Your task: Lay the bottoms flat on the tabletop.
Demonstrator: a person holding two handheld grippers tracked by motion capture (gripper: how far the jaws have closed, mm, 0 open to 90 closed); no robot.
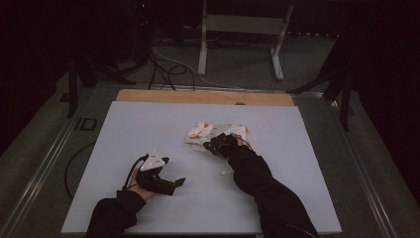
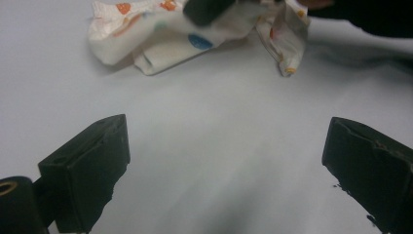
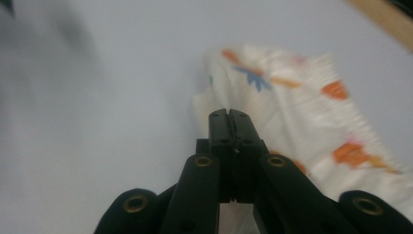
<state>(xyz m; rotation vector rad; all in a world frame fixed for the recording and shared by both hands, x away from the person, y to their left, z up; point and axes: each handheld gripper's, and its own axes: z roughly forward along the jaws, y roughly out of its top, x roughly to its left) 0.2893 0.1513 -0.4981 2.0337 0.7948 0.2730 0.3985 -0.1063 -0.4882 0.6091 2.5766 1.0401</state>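
Observation:
A crumpled white cloth with orange and blue prints lies on the white tabletop, right of centre. My right gripper rests on its near edge. In the right gripper view the jaws are pressed together at the cloth's left edge, and a fold appears pinched between them. My left gripper sits on the table to the near left, well apart from the cloth. Its jaws stand wide open over bare table, with the cloth farther off at the top of that view.
A wooden strip runs along the table's far edge. Beyond it a white metal frame stands on the floor among loose cables. Dark stands flank the table on both sides.

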